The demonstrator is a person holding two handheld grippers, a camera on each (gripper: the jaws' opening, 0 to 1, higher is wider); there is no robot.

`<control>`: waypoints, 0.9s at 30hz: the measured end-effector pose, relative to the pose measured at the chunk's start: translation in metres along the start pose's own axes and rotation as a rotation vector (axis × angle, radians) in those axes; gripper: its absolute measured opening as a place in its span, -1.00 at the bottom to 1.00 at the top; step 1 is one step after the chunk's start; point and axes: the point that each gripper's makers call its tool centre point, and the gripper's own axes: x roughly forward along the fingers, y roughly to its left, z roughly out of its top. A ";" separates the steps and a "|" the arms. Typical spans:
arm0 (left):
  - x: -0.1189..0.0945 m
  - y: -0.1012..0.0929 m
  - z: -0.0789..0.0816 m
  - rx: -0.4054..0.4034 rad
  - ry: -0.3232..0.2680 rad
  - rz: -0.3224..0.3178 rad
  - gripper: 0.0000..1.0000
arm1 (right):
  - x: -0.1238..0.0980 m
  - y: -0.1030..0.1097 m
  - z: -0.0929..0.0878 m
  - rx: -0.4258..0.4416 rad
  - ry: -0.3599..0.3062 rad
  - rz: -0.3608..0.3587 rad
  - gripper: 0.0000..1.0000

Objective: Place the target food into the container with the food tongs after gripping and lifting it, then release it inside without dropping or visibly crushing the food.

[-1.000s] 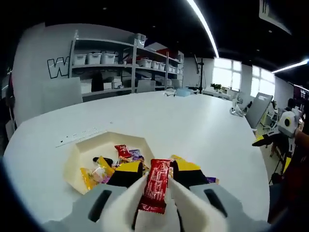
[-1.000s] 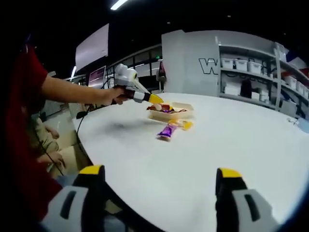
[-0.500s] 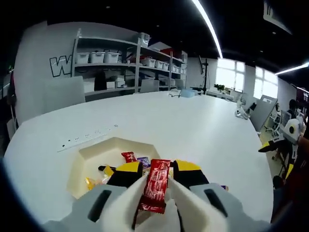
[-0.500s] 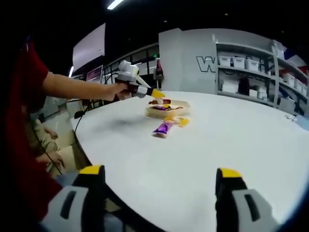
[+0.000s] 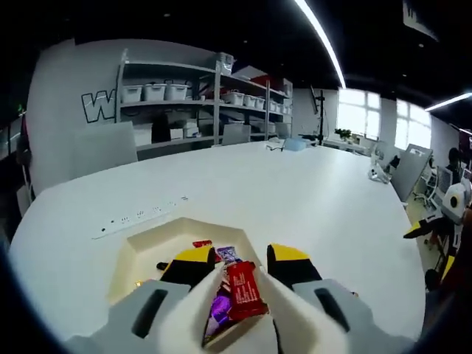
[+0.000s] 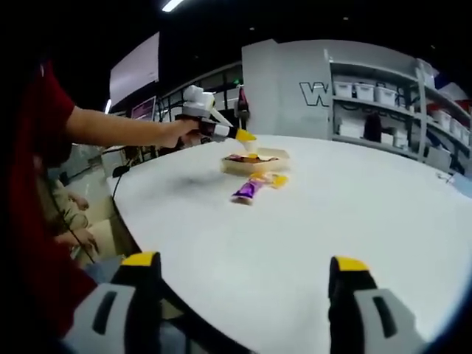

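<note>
Shelving with white bins lines the far wall of a big room, and a wide white bench [image 5: 295, 192] carries everything. On it sits a cream-coloured tray [image 5: 140, 247] that already has several wrapped sweets in it; in the right gripper view a purple packet [image 6: 245, 191] and a yellow one [image 6: 274, 179] lie on the bench just beside the tray [image 6: 254, 164].

The left gripper [image 5: 232, 276] hangs over the tray, its fingers [image 5: 193, 265] closed to a narrow gap on a red snack bar [image 5: 244, 289]. The bar sits between the fingers, tilted, its lower end down toward the sweets below. Gripping and lifting look done and the bar is above the tray; what is left is to let go of it inside, gently.

The right gripper [image 6: 247, 284] waits well apart, low over the near edge of the bench, its fingers [image 6: 140, 276] spread wide with nothing between them.
</note>
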 end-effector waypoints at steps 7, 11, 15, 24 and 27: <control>-0.010 0.000 -0.014 0.021 0.031 -0.011 -0.47 | 0.000 0.004 0.001 -0.005 -0.002 0.013 0.86; -0.012 0.000 -0.023 0.035 0.053 -0.008 -0.47 | 0.000 0.006 0.001 -0.011 -0.001 0.017 0.86; -0.008 0.000 -0.026 0.051 0.060 -0.005 -0.47 | 0.000 0.006 0.002 -0.018 -0.001 0.017 0.85; 0.004 0.016 -0.017 0.069 0.017 0.072 -0.46 | -0.009 -0.001 0.002 -0.014 0.006 -0.015 0.86; 0.003 0.014 -0.019 0.090 0.026 0.067 -0.46 | -0.009 -0.001 0.002 -0.010 0.003 -0.016 0.86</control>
